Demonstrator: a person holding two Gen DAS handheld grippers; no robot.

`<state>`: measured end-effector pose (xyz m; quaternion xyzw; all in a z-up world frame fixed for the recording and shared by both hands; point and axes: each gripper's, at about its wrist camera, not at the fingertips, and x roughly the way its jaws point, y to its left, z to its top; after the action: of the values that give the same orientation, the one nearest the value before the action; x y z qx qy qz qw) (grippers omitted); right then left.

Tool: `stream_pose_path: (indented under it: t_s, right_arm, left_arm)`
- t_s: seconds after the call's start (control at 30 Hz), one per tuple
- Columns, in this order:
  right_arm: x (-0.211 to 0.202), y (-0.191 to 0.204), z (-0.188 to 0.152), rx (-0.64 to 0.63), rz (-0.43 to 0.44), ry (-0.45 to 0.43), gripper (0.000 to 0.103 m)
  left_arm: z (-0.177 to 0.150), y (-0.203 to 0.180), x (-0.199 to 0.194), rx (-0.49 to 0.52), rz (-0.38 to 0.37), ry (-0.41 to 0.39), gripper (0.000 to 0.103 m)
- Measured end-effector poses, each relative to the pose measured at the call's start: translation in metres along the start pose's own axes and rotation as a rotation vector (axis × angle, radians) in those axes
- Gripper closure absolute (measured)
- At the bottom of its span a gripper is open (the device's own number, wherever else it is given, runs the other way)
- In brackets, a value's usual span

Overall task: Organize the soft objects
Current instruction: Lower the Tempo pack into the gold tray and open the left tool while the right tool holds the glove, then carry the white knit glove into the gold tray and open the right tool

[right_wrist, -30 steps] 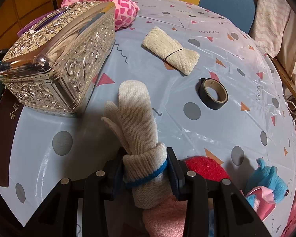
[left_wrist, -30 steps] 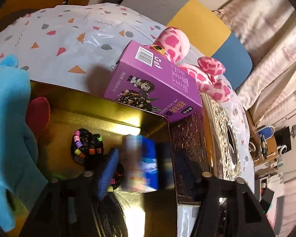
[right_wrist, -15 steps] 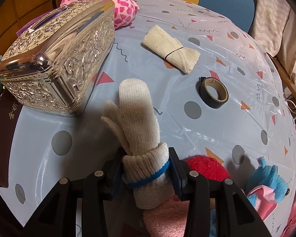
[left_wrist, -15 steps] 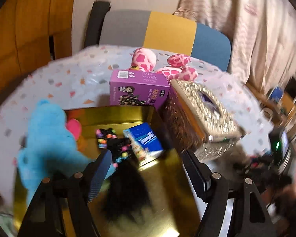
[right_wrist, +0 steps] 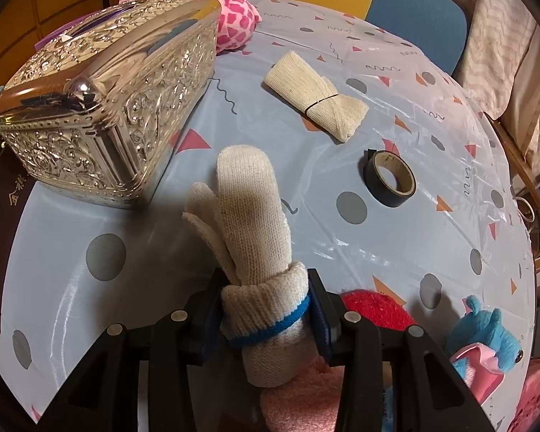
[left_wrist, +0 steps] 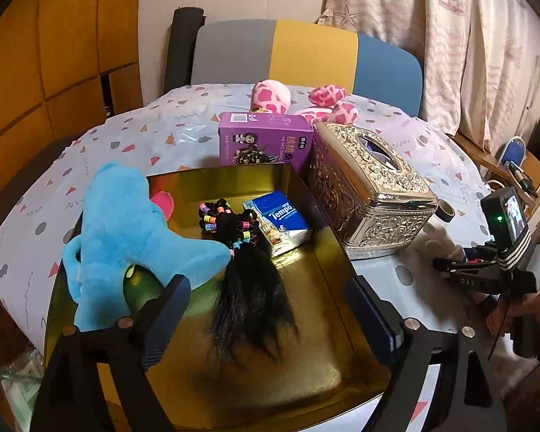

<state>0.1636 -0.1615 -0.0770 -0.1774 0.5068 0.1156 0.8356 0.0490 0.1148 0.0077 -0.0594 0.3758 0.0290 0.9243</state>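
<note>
Our left gripper (left_wrist: 266, 309) hangs over the gold tray (left_wrist: 327, 266), jaws opening, nothing between them. Our right gripper (right_wrist: 266, 306) clamps the rolled cream glove (right_wrist: 255, 248) near the table's (right_wrist: 396, 252) front edge, right of the silver tissue box (right_wrist: 108, 100).

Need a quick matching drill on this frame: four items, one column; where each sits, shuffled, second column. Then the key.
Items
1. cream knitted glove with blue cuff band
2. blue-and-white Tempo tissue pack
3. black roll of tape
4. pink spotted plush toy

Places
A. far side of the table, behind the purple carton
B. flat on the tablecloth, nothing touching it
C. inside the gold tray
D. between the pads of the right gripper

Pairs: 1-D, 2-C, 3-B, 4-A
</note>
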Motion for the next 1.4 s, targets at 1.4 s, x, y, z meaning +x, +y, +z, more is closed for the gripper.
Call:
stream_pose_path:
  t_s: [1.4]
  right_arm:
    - [-0.067, 0.2, 0.127, 0.02, 0.279, -0.153, 0.064]
  left_arm:
    - [-0.017, 0.081, -0.007, -0.212, -0.011, 0.004, 0.012]
